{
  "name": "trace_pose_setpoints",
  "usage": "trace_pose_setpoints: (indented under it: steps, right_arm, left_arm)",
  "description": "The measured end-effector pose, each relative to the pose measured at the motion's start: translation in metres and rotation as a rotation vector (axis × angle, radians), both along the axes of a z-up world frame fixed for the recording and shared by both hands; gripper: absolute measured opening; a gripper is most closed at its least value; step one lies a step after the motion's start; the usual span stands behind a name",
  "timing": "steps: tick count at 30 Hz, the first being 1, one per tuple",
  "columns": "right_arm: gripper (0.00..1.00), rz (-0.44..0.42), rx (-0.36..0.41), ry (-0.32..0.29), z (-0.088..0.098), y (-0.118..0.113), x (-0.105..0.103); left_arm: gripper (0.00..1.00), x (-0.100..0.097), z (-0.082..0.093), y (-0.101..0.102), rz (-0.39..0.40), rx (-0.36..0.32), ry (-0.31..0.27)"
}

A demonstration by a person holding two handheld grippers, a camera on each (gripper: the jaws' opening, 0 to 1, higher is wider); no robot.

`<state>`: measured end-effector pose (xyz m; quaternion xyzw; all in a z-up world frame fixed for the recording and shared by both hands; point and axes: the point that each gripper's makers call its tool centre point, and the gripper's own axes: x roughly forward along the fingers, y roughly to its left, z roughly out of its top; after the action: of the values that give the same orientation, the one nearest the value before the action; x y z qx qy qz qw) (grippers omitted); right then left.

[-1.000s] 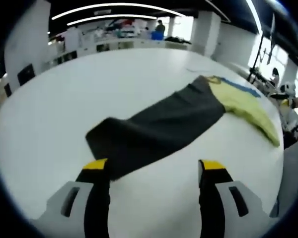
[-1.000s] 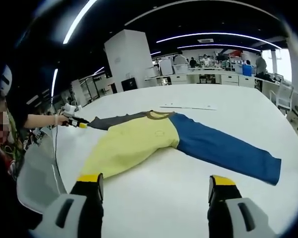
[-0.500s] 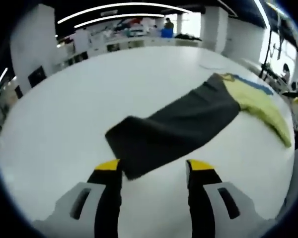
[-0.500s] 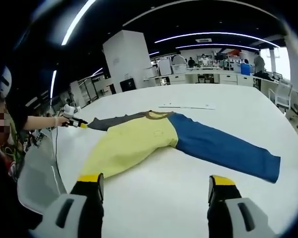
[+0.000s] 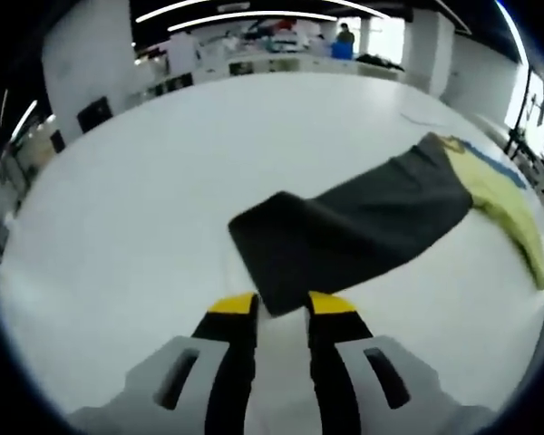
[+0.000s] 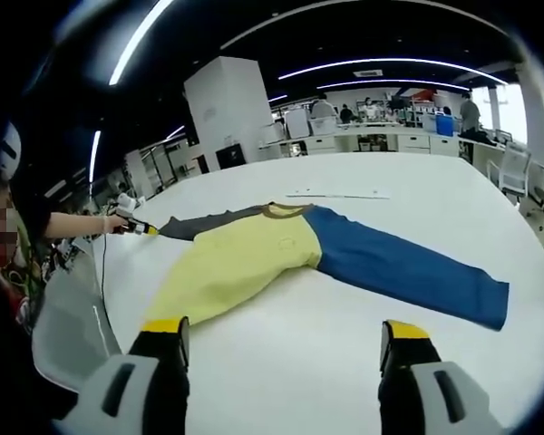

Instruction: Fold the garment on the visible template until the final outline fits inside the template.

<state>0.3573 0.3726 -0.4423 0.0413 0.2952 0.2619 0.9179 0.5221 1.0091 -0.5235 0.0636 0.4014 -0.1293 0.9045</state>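
A long-sleeved garment lies flat on the white table (image 6: 344, 362): yellow body (image 6: 245, 258), blue sleeve (image 6: 408, 272), dark grey sleeve (image 5: 363, 231). My left gripper (image 5: 281, 306) sits at the grey sleeve's cuff. Its jaws are drawn close, with a narrow gap, and the cuff's near corner lies between the tips. From the right gripper view, the left gripper (image 6: 138, 228) shows at the far end of the grey sleeve (image 6: 204, 220). My right gripper (image 6: 281, 331) hangs open above the table, short of the yellow hem, holding nothing.
A thin pale strip (image 6: 335, 195) lies on the table beyond the collar. A person's arm (image 6: 72, 222) and a grey chair (image 6: 63, 326) are at the table's left edge. Desks and people stand far behind. Bare table surrounds the garment.
My left gripper's jaws have narrowed from wide apart to a small gap and moved up to the grey cuff's corner. The right gripper has stayed open and still.
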Motion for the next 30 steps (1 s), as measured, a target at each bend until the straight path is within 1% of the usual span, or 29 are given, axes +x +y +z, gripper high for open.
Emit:
trace_pose_setpoints:
  steps: [2,4,7,8,9,11,15,17,20,22,24,26,27,28,30]
  right_arm:
    - [0.87,0.000,-0.001,0.000,0.000,0.000,0.000]
    - [0.87,0.000,-0.002,0.000,0.000,0.000,0.000]
    - [0.87,-0.001,0.002,-0.003,0.001,0.000,0.000]
    - [0.87,-0.001,0.002,-0.004,0.001,0.001,0.000]
    - [0.87,0.001,0.001,-0.004,0.000,0.001,0.000]
    - [0.87,0.003,0.001,-0.005,0.000,0.002,0.000]
    - [0.87,0.002,0.006,-0.007,0.000,0.003,0.000]
    - [0.87,0.002,0.009,-0.010,0.001,0.004,-0.001]
    - [0.87,0.006,0.007,-0.012,0.000,0.005,-0.001]
    - [0.87,0.007,0.012,-0.014,0.001,0.007,-0.001]
    - [0.87,0.007,0.013,-0.017,0.002,0.007,-0.001]
    - [0.87,0.006,0.015,-0.020,0.003,0.008,0.000]
    - [0.87,0.007,0.016,-0.022,0.004,0.008,0.000]
    - [0.87,0.008,0.016,-0.023,0.004,0.009,0.000]
    - [0.87,0.009,0.014,-0.023,0.003,0.009,0.000]
  left_arm:
    - [0.16,0.001,0.000,0.000,0.001,-0.007,0.001]
    - [0.10,0.000,0.000,-0.001,0.001,-0.008,0.004]
    - [0.07,0.000,0.001,0.000,0.001,-0.006,-0.001]
    - [0.05,-0.001,0.002,0.000,0.003,-0.011,-0.001]
    - [0.01,-0.002,0.004,0.001,0.003,-0.011,-0.006]
    - [0.01,-0.004,0.006,0.001,0.008,-0.015,-0.007]
    - [0.01,-0.016,0.007,-0.001,0.013,-0.023,0.008]
    - [0.01,-0.022,0.008,0.001,0.019,-0.029,0.006]
    - [0.00,-0.025,0.005,0.002,0.028,-0.039,0.017]
    - [0.01,-0.025,0.005,0.000,0.025,-0.040,0.014]
    - [0.01,-0.025,0.006,-0.001,0.013,-0.036,0.009]
    - [0.05,-0.027,0.010,0.000,0.001,-0.020,0.001]
    - [0.09,-0.027,0.011,0.000,0.001,-0.018,-0.003]
    - [0.14,-0.027,0.016,0.000,-0.003,-0.022,-0.027]
    - [0.21,-0.029,0.022,-0.004,-0.025,-0.032,-0.044]
